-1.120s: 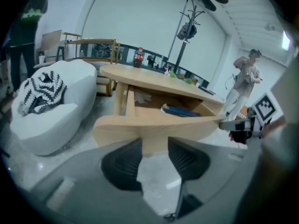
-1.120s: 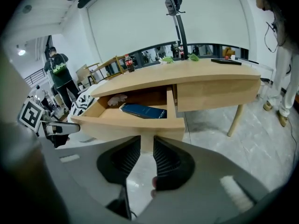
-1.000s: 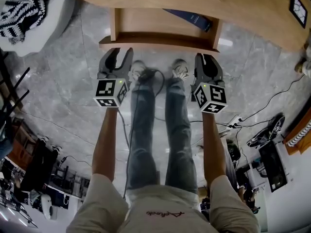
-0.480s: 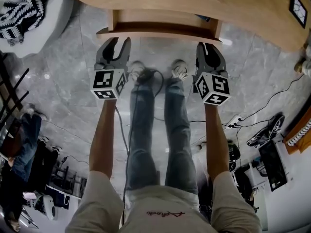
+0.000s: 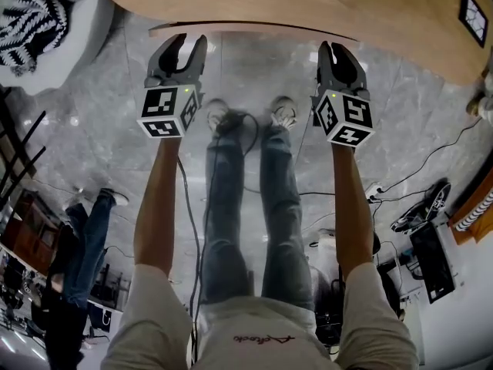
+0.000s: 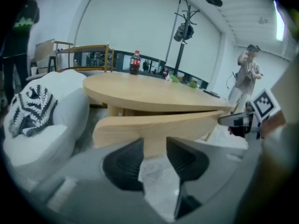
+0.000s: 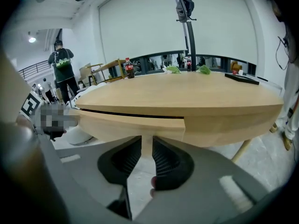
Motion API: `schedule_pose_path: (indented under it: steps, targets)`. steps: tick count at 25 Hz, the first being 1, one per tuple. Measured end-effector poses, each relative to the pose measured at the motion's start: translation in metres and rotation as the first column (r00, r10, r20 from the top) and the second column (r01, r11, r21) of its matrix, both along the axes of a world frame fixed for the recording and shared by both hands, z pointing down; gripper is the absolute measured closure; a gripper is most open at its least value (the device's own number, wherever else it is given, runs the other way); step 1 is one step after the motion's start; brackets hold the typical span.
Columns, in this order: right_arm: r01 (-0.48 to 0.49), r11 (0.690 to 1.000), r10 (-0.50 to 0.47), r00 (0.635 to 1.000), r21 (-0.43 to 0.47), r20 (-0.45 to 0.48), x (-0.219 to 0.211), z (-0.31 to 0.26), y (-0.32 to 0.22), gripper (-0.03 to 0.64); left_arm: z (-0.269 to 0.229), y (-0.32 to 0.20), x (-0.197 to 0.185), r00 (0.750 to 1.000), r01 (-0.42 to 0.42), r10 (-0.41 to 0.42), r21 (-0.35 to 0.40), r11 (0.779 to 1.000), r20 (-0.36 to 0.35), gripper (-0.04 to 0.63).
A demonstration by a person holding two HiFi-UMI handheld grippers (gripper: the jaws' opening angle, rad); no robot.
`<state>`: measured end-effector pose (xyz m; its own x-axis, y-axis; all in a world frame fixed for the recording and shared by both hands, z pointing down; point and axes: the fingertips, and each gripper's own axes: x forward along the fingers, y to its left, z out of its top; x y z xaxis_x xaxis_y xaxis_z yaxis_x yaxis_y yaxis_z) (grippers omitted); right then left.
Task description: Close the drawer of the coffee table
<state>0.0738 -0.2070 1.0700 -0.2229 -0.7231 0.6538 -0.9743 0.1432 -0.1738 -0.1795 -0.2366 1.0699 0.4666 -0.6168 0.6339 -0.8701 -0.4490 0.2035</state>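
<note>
The wooden coffee table (image 5: 308, 6) fills the top of the head view. Its drawer front (image 5: 254, 28) shows only as a thin curved lip under the top, with a dark slit left above it (image 7: 131, 112). My left gripper (image 5: 179, 48) is at the drawer front's left part (image 6: 159, 127). It is open, its jaws have just closed a little, and nothing is between them. My right gripper (image 5: 337, 56) is at the drawer front's right end (image 7: 140, 125). Its jaws have just been closing to a narrow gap around nothing.
A white beanbag with a black-and-white cushion (image 5: 35, 18) lies left of the table. A cola bottle (image 6: 135, 62) stands on the top. My legs (image 5: 246, 206) and cables (image 5: 416, 176) are on the marble floor. A person (image 6: 246, 76) stands at the far right.
Both grippers moved forward toward the table. The drawer slid in under the top until only its front edge shows. The dark object inside it is now hidden.
</note>
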Motion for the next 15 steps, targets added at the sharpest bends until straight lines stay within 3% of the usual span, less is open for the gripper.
schedule_pose_path:
  steps: [15]
  targets:
    - [0.011, 0.999, -0.011, 1.000, 0.037, -0.013, 0.004, 0.003, -0.027, 0.540, 0.003, -0.029, 0.002, 1.000, -0.008, 0.008, 0.025, 1.000, 0.016, 0.456]
